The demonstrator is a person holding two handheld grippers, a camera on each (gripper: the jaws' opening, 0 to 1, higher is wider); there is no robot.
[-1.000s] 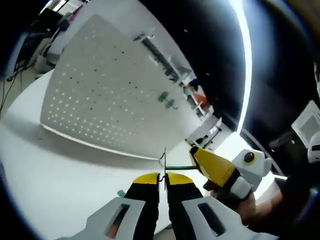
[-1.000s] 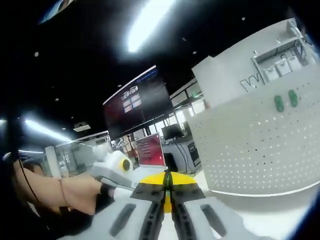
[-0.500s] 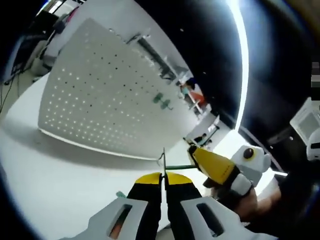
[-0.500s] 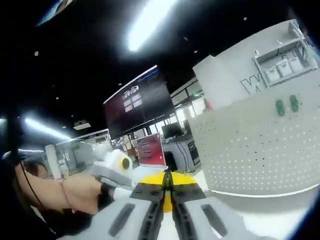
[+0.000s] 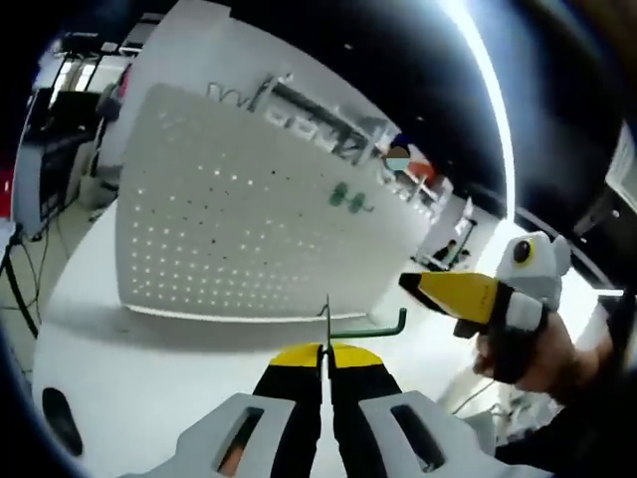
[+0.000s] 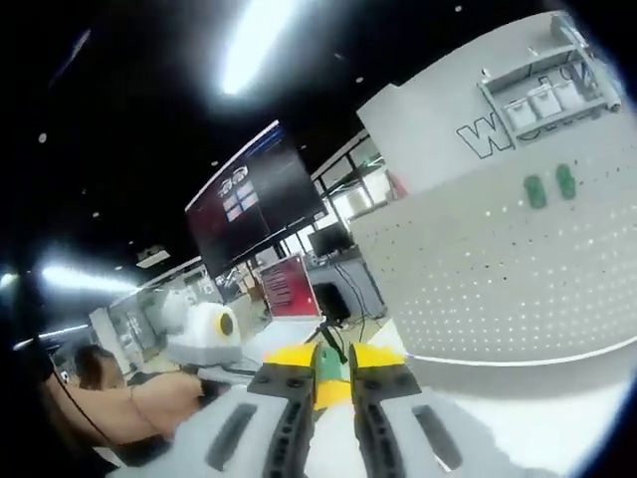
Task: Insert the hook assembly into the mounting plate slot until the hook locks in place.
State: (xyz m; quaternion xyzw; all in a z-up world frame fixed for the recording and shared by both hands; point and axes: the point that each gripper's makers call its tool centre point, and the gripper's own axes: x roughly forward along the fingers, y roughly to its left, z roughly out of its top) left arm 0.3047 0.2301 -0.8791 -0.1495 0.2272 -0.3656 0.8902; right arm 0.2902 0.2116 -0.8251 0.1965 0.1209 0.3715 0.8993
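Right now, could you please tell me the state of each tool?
Left tool: closed on the green hook.
Right tool: open, holding nothing.

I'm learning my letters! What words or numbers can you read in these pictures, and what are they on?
"W": big outlined letter on the white wall above the pegboard; the letters after it are cut off by a shelf.
Dark hanging screen: pale logo, too blurred to read.
Red sign: text too small to read.

A dark display screen (image 6: 257, 199) is hanging at centre left. A red sign (image 6: 291, 289) is standing below it. Ceiling light strips (image 6: 249, 45) are glowing at the top.
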